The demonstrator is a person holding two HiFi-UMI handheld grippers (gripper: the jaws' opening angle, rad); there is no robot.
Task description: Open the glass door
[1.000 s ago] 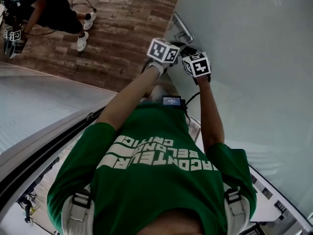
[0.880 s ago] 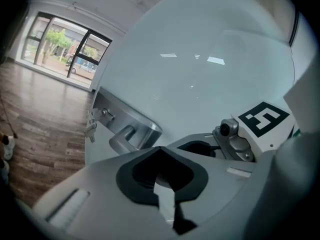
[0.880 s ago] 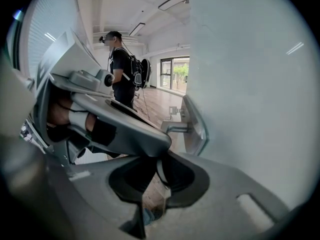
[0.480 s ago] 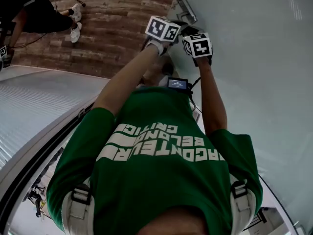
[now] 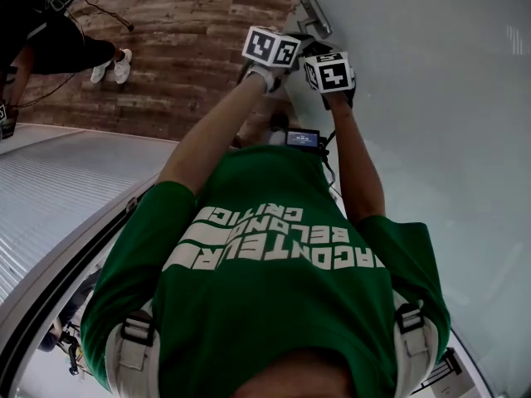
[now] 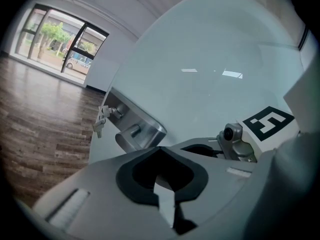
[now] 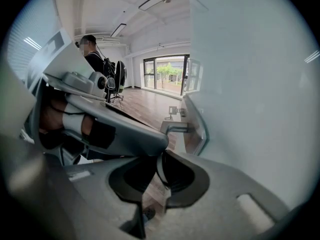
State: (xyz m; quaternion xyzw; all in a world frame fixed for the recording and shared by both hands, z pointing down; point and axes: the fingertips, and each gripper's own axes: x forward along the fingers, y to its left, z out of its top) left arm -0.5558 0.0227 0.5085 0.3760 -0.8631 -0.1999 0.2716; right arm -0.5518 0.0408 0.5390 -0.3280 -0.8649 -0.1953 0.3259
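The frosted glass door (image 5: 431, 139) fills the right side of the head view. Its metal lock plate (image 5: 313, 8) carries a lever handle (image 6: 131, 132) with keys (image 6: 101, 121) hanging from the lock. My left gripper (image 5: 274, 48) and right gripper (image 5: 330, 75) are held side by side just below that plate, not touching the handle. In the left gripper view the left gripper (image 6: 165, 204) has its jaws together with nothing held. The right gripper (image 7: 152, 194) looks shut too, and the lever handle (image 7: 176, 127) lies ahead of it.
Brown wood flooring (image 5: 182, 48) runs to the left of the door. A second person (image 5: 58, 31) stands at the upper left, trailing cables. A ribbed grey panel (image 5: 58, 197) and a dark rail border my left side. A small screen (image 5: 302, 138) hangs at my chest.
Both grippers have stayed close together and risen slightly in the view, still just below the lock plate. The person at upper left has shifted further left.
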